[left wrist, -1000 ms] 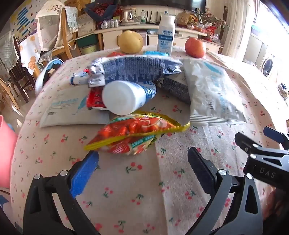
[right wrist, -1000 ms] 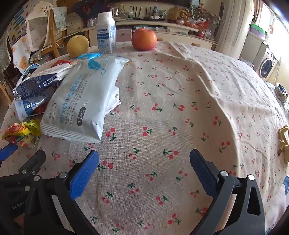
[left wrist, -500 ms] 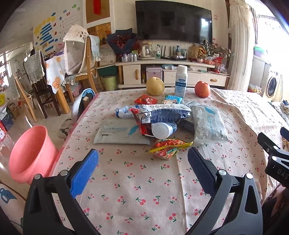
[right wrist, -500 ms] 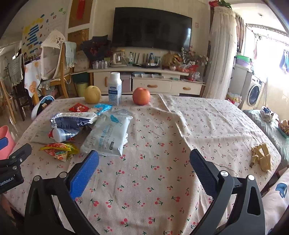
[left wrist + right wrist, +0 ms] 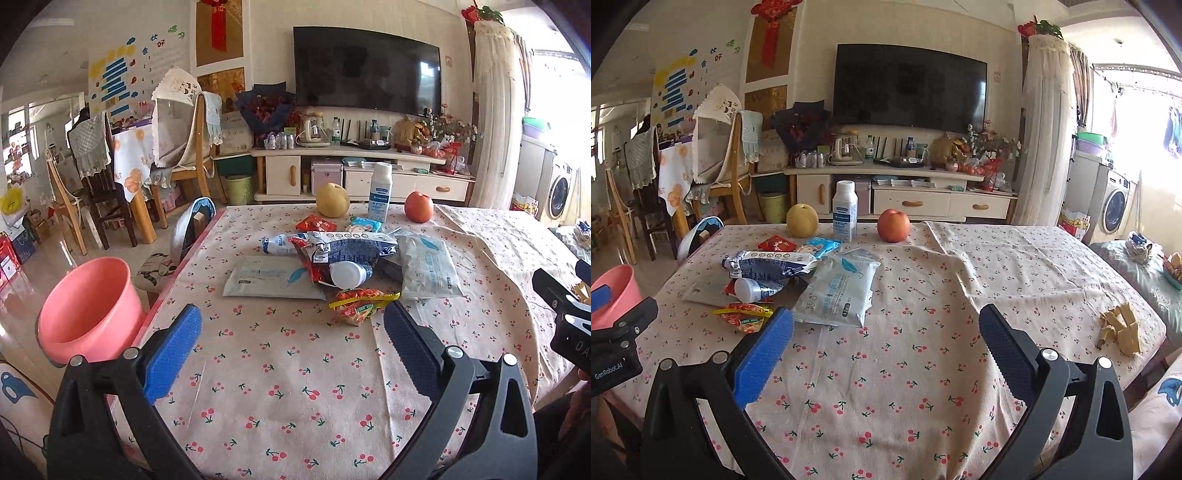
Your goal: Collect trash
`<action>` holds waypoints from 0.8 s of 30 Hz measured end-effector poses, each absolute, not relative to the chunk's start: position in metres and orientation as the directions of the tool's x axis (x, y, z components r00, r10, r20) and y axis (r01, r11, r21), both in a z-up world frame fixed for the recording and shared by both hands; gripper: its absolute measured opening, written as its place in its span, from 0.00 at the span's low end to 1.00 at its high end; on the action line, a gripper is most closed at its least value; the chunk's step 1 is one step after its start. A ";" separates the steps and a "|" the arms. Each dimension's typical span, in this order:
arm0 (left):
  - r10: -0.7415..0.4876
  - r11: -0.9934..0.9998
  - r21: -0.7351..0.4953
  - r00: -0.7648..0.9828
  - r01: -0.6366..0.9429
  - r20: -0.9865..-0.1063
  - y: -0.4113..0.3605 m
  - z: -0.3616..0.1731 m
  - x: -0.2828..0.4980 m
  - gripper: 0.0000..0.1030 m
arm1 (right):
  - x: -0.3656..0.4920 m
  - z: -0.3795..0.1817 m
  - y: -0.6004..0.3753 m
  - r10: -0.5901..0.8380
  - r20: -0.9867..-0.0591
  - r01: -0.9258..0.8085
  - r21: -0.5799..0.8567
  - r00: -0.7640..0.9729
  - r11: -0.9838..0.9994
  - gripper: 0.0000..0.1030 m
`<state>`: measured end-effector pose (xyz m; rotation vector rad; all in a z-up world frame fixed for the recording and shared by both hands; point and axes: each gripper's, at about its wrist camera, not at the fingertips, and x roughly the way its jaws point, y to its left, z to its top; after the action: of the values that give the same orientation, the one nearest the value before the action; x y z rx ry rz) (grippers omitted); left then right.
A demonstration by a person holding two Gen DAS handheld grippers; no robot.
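A heap of trash lies on the cherry-print tablecloth (image 5: pixel 295 369): an orange-yellow snack wrapper (image 5: pixel 360 304) nearest me, a tipped white bottle (image 5: pixel 349 274), a blue-grey wrapper (image 5: pixel 351 248), a flat pale packet (image 5: pixel 269 277) and a white wipes pack (image 5: pixel 428 266). The same heap shows at the left of the right wrist view, around the wipes pack (image 5: pixel 840 293). A pink bucket (image 5: pixel 86 308) stands on the floor left of the table. My left gripper (image 5: pixel 291 345) hangs open and empty, well short of the snack wrapper. My right gripper (image 5: pixel 886 345) is open and empty too, over bare cloth.
A pear (image 5: pixel 332 200), an upright white bottle (image 5: pixel 380 192) and an apple (image 5: pixel 418 206) stand at the table's far edge. Yellow peel scraps (image 5: pixel 1121 328) lie near the right edge. Chairs (image 5: pixel 181 155) and a TV cabinet (image 5: pixel 354 173) stand beyond.
Both grippers have pulled back and risen from the table, so the heap looks much smaller and the room and pink bucket have come into view. Both stayed open.
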<state>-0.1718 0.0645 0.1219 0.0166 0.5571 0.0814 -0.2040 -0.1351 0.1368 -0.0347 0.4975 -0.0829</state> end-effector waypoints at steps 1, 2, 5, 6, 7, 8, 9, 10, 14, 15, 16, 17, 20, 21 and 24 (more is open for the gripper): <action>0.079 0.997 0.031 0.847 -0.073 -0.525 0.064 0.122 -0.172 0.97 | -0.204 0.138 -0.135 -0.086 -0.474 0.070 -0.052 0.876 0.996 0.96; 0.073 0.997 0.022 0.849 -0.072 -0.523 0.066 0.123 -0.173 0.97 | -0.205 0.138 -0.135 -0.084 -0.472 0.068 -0.050 0.878 0.996 0.96; 0.077 0.997 0.016 0.856 -0.080 -0.511 0.065 0.123 -0.175 0.97 | -0.205 0.139 -0.134 -0.079 -0.469 0.064 -0.047 0.880 0.997 0.96; 0.079 0.997 0.017 0.857 -0.082 -0.509 0.065 0.124 -0.175 0.97 | -0.205 0.138 -0.134 -0.078 -0.470 0.062 -0.048 0.879 0.997 0.96; 0.081 0.996 0.018 0.857 -0.083 -0.509 0.065 0.124 -0.175 0.97 | -0.205 0.138 -0.134 -0.077 -0.470 0.061 -0.050 0.879 0.997 0.96; 0.084 0.996 0.019 0.857 -0.086 -0.509 0.065 0.124 -0.175 0.97 | -0.206 0.138 -0.134 -0.076 -0.468 0.059 -0.052 0.880 0.997 0.96; 0.087 0.996 0.020 0.857 -0.090 -0.508 0.066 0.124 -0.175 0.97 | -0.206 0.138 -0.133 -0.075 -0.468 0.056 -0.053 0.880 0.997 0.96; 0.090 0.996 0.022 0.857 -0.092 -0.507 0.066 0.124 -0.176 0.97 | -0.205 0.138 -0.134 -0.074 -0.469 0.055 -0.054 0.880 0.997 0.96; 0.099 0.995 0.023 0.852 -0.102 -0.513 0.066 0.122 -0.174 0.97 | -0.205 0.137 -0.135 -0.065 -0.469 0.050 -0.045 0.881 0.998 0.96; 0.100 0.994 0.022 0.851 -0.103 -0.515 0.067 0.122 -0.174 0.97 | -0.204 0.137 -0.136 -0.064 -0.470 0.050 -0.042 0.880 0.998 0.96; 0.100 0.994 0.021 0.851 -0.104 -0.516 0.066 0.122 -0.174 0.97 | -0.204 0.136 -0.136 -0.065 -0.471 0.051 -0.042 0.880 0.998 0.96; 0.101 0.994 0.020 0.851 -0.106 -0.515 0.066 0.122 -0.174 0.97 | -0.204 0.136 -0.137 -0.066 -0.472 0.052 -0.042 0.879 0.998 0.96; 0.104 0.994 0.022 0.849 -0.109 -0.518 0.066 0.121 -0.174 0.97 | -0.204 0.136 -0.138 -0.065 -0.474 0.052 -0.040 0.878 0.998 0.96; 0.105 0.994 0.022 0.849 -0.109 -0.518 0.066 0.121 -0.174 0.97 | -0.204 0.135 -0.138 -0.064 -0.474 0.051 -0.039 0.878 0.998 0.96; 0.105 0.994 0.023 0.849 -0.109 -0.518 0.066 0.121 -0.174 0.97 | -0.203 0.135 -0.137 -0.063 -0.476 0.049 -0.043 0.877 0.998 0.96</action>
<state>-0.1736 0.0656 0.1207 -0.0076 0.5457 0.1126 -0.2029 -0.1372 0.1346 -0.0301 0.4980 -0.0584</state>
